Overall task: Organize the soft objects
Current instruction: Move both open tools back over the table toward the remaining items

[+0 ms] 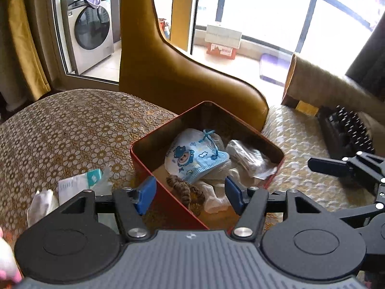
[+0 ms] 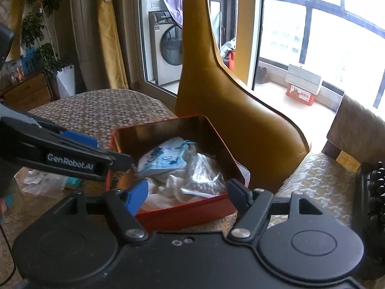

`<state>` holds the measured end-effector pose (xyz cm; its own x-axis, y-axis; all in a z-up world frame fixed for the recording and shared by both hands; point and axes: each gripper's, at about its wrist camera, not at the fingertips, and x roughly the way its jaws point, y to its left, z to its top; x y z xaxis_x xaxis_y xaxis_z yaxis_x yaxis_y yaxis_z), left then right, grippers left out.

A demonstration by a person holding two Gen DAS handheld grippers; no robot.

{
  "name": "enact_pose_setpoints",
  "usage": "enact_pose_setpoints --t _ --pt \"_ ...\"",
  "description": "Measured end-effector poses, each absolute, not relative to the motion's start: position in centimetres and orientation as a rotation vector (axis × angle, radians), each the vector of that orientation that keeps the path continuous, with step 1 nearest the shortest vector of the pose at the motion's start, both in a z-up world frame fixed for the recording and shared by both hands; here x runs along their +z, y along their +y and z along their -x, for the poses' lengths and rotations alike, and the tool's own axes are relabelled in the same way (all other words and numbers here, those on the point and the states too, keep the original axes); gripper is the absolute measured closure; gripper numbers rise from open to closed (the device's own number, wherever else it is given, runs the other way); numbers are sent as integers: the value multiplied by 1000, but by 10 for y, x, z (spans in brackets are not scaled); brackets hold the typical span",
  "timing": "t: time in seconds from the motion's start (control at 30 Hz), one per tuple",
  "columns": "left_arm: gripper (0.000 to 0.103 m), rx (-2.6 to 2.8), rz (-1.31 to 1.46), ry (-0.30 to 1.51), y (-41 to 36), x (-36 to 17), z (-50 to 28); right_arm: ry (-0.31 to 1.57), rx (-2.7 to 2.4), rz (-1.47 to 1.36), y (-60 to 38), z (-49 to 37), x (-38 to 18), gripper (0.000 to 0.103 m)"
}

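Note:
A red tin box (image 1: pixel 166 126) (image 2: pixel 182 214) stands open on the patterned tablecloth. Inside lie a blue cartoon face mask (image 1: pixel 192 156) (image 2: pixel 163 160), a clear plastic bag (image 1: pixel 247 159) (image 2: pixel 204 175) of small pieces, white socks (image 1: pixel 216 200) (image 2: pixel 168 187) and a brown hair scrunchie (image 1: pixel 182 187). My left gripper (image 1: pixel 190 190) (image 2: pixel 105 151) hangs above the box's near side, open, with nothing between its blue pads. My right gripper (image 2: pixel 187 192) is also open and empty over the box's near wall; one of its fingers (image 1: pixel 324 166) shows to the right of the box.
A mustard leather chair (image 1: pixel 168 67) (image 2: pixel 240 110) rises right behind the box. Left of the box lie a paper packet (image 1: pixel 79 185) and a crumpled tissue (image 1: pixel 41 204). A black spiked object (image 1: pixel 346 132) (image 2: pixel 375 187) sits at the right. A washing machine (image 1: pixel 91 31) stands beyond the glass door.

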<state>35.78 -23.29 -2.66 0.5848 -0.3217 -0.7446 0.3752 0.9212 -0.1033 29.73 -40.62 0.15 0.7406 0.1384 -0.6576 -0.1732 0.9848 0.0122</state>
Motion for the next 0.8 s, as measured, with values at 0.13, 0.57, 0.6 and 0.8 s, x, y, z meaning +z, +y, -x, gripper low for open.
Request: enact_pose_setpoints --t 0.13,0.57,0.6,0.8 --pt "41 -401 -68 813 -217 -11 -336 703 191 30 -399 -281 13 28" --pt "29 -381 -19 698 -139 37 -263 622 287 7 -349 -228 56 17" --pt "29 -380 -20 690 -131 39 -256 616 291 7 -344 -224 57 16" --pt "20 -338 -7 671 -87 47 -227 588 341 13 -316 -207 68 9"
